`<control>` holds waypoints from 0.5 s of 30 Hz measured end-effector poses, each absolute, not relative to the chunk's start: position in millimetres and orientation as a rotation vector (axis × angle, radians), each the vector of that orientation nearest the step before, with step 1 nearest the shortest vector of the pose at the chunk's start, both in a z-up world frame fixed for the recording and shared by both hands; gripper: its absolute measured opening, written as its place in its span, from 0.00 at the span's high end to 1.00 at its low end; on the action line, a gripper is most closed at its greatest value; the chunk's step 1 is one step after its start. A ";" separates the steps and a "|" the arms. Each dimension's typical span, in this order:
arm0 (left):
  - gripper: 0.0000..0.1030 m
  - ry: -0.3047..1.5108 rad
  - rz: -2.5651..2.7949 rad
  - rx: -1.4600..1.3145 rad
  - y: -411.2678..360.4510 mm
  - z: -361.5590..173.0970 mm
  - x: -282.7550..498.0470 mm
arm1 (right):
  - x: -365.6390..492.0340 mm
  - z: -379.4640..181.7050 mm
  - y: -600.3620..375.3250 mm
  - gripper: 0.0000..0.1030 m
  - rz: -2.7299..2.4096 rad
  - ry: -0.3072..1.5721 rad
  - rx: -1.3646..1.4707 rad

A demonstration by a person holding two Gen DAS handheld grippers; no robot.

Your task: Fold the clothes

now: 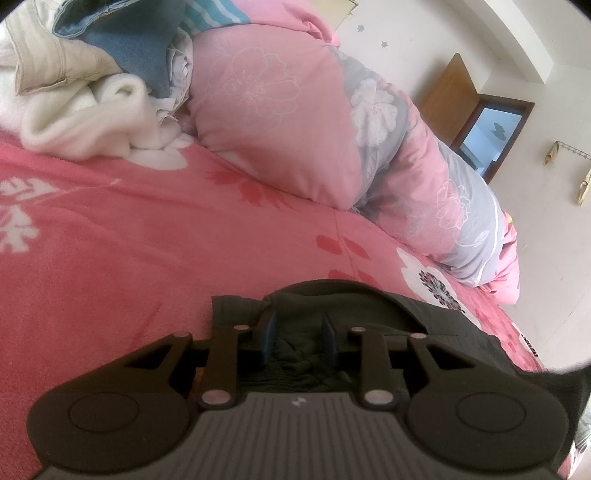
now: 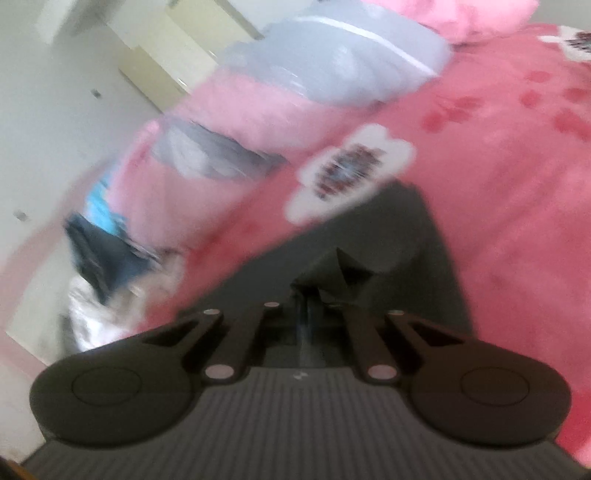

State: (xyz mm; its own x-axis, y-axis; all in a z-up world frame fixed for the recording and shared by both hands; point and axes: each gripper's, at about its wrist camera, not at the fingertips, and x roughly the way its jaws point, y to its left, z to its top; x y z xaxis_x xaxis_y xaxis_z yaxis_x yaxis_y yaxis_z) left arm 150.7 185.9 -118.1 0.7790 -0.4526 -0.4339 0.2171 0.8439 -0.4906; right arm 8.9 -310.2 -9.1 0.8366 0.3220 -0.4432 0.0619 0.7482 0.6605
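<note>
Pink floral blanket point(image 1: 147, 240) carries a rumpled quilt point(image 1: 295, 122) beside pale walls point(image 1: 424, 33).

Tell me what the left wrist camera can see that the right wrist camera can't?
Only the left wrist view shows the white fluffy blanket, the wooden door and the left gripper shut on bunched dark fabric. Only the right wrist view shows the right gripper pinching a peak of cloth, in a blurred picture. Both show the dark green garment, the pink flowered bedspread and the pink and grey quilt.
</note>
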 end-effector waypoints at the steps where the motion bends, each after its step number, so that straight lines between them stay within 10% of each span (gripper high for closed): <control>1: 0.72 0.572 -0.375 -0.436 186.0 -118.2 150.8 | 19.0 -4.5 -311.6 0.99 0.170 0.551 0.747; 15: 0.71 0.570 -0.376 -0.437 185.5 -118.8 150.6 | 116.4 -58.2 -335.5 0.94 0.066 0.608 0.940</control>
